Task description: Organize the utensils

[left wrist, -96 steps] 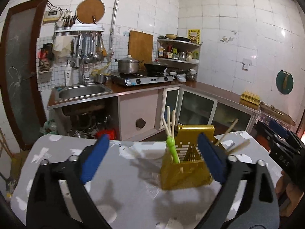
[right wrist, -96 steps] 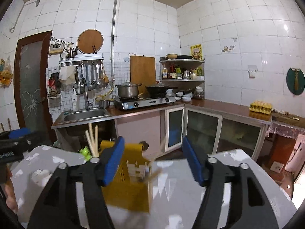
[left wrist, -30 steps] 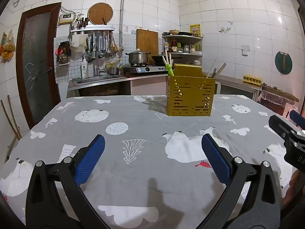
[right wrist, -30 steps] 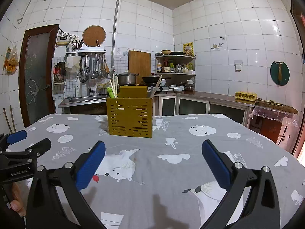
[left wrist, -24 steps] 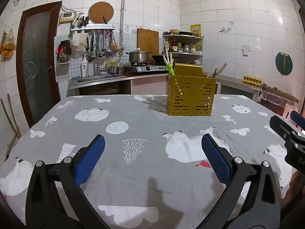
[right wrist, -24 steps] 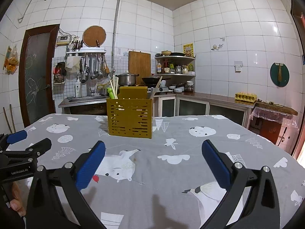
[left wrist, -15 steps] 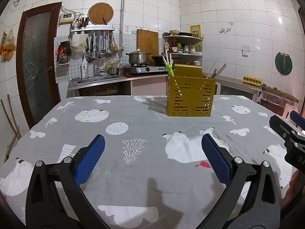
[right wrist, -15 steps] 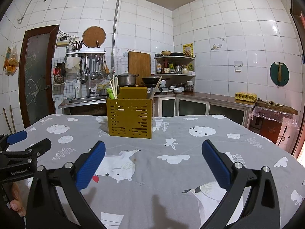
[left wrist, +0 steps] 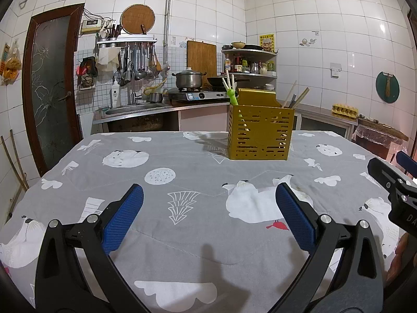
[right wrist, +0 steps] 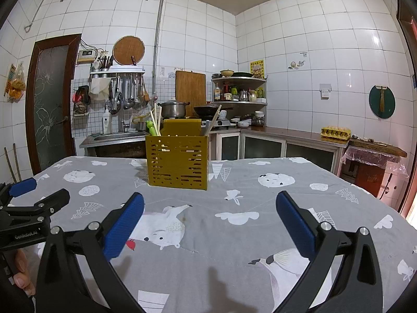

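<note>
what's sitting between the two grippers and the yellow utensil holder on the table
Nothing visible. Only bare grey printed tablecloth lies between the open left gripper and the yellow utensil holder, and likewise ahead of the open right gripper. The holder stands alone, chopsticks already inside it.

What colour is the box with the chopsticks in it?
Mustard yellow utensil box, clearest in the right wrist view.
</note>
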### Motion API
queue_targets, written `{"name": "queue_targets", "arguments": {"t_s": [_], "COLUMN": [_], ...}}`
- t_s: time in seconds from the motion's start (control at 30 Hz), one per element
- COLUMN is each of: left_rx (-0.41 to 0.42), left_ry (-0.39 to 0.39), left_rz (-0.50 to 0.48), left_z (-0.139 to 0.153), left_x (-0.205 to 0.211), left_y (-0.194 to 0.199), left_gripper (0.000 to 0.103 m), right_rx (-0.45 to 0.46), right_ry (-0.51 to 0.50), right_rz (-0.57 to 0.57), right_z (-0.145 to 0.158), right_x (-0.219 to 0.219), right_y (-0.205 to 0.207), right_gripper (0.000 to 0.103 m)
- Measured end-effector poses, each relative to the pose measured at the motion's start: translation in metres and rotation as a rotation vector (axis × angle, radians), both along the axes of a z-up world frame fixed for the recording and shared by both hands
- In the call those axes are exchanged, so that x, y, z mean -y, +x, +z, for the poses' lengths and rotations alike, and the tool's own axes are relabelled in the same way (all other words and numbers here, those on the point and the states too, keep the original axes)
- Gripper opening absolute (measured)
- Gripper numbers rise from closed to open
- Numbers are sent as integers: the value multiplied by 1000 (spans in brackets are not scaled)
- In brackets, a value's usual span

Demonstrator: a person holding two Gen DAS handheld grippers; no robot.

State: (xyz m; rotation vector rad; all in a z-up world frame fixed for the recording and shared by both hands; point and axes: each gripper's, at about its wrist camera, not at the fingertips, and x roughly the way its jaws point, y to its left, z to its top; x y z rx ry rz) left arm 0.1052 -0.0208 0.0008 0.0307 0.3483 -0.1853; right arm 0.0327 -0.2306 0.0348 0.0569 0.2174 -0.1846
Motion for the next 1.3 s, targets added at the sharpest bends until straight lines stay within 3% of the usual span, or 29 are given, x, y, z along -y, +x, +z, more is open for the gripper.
{"name": "queue_targets", "arguments": {"t_s": [1.3], "left_rx": [7], "left_ry": [2], "left_rz": [-1], "left_z": [3], "left_x": [1], "left_y": [-1], "left_gripper": [98], "right_rx": [3], "right_ry": [-1], "right_rz": [-1], "right_z": [1], "right_x": [1], "right_y": [-2], "right_gripper": [99]}}
